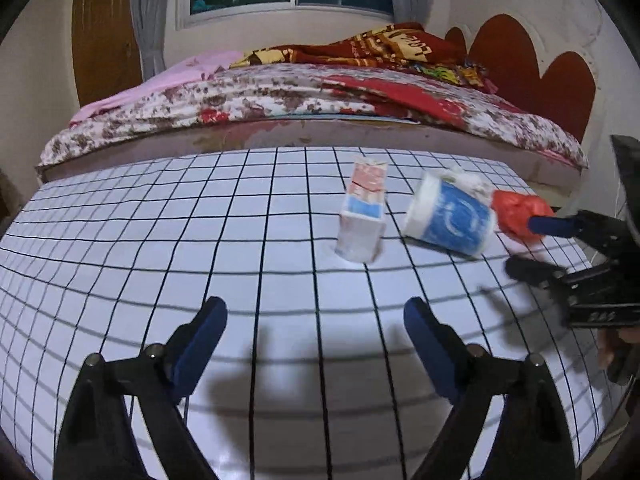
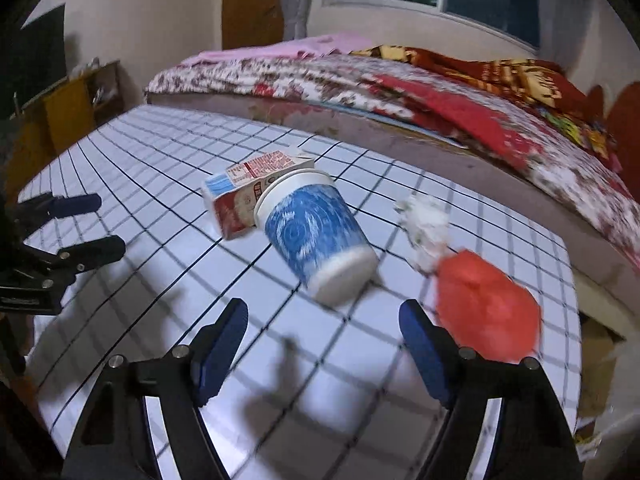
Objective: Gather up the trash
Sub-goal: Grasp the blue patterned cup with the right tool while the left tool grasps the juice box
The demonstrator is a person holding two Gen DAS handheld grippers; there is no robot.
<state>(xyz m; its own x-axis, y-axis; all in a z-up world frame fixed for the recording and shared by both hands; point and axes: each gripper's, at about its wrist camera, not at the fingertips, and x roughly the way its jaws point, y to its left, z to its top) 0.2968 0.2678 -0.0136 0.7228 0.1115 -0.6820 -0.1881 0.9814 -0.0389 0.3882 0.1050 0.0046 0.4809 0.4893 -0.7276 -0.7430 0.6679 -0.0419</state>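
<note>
A blue and white paper cup (image 1: 452, 218) (image 2: 316, 236) lies on its side on the white grid table (image 1: 160, 240) (image 2: 140, 152). A red and white carton (image 1: 364, 210) (image 2: 252, 192) lies just left of it. A crumpled white tissue (image 2: 426, 228) (image 1: 470, 184) and a red plastic wad (image 2: 488, 304) (image 1: 518, 214) lie to the cup's right. My left gripper (image 1: 316, 324) is open and empty, short of the carton and cup. My right gripper (image 2: 324, 324) is open and empty, its jaws just in front of the cup's base, the red wad by its right finger. Each gripper shows in the other's view (image 1: 532, 244) (image 2: 92, 226).
A bed (image 1: 312, 92) with patterned blankets runs along the table's far edge. A red headboard (image 1: 536, 68) is at the right. A wooden shelf (image 2: 72, 108) stands beyond the table's left end. A cardboard box (image 2: 600, 364) sits below the table's right edge.
</note>
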